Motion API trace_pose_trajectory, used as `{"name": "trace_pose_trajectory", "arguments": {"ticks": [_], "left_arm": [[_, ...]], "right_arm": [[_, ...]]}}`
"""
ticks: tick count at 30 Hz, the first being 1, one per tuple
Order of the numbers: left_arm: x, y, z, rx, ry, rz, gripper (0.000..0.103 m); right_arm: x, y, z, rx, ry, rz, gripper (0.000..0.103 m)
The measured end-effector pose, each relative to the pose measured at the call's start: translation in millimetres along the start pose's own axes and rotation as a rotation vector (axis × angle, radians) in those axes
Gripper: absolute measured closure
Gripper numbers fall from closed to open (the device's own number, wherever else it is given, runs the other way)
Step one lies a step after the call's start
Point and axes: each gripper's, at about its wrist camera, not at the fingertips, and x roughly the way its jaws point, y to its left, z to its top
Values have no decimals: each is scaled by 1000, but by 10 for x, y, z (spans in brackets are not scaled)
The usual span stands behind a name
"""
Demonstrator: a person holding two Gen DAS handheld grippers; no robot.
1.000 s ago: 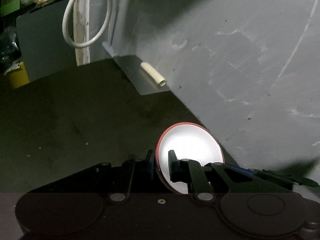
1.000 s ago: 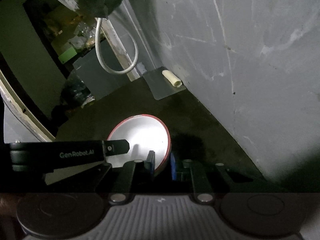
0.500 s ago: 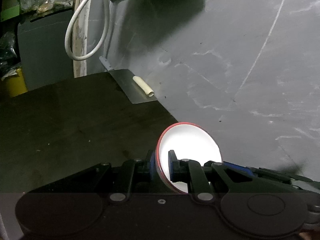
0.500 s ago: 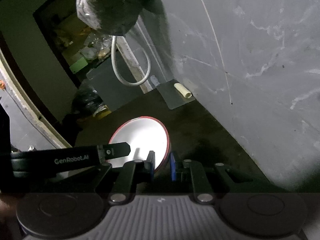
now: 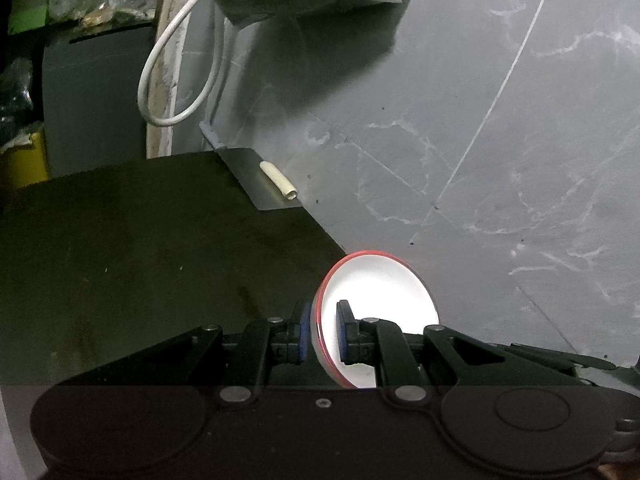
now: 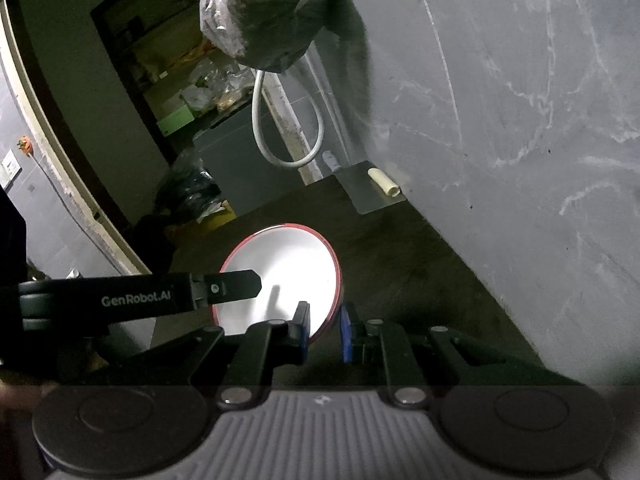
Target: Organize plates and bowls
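Red-rimmed and white inside, a bowl hung above the dark counter beside a grey tiled wall, its rim pinched on opposite sides by the left gripper and the right gripper. The carrying step appeared under way; next, both hands would need level, matched travel to a resting spot.
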Motion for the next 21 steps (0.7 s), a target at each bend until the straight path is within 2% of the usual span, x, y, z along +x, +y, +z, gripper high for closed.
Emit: {"name": "trace_pose_trajectory", "arguments": {"ticks": [10, 14, 21], "left_arm": [[-239, 35, -160, -39, -11, -17, 89], [-290, 55, -220, -55, -5, -26, 89], [-326, 5, -317, -49, 20, -39, 89]], "right_arm": [[-167, 70, -119, -23, 33, 37, 85], [-218, 44, -201, 6, 54, 64, 85], [-327, 46, -351, 2, 81, 60, 85]]}}
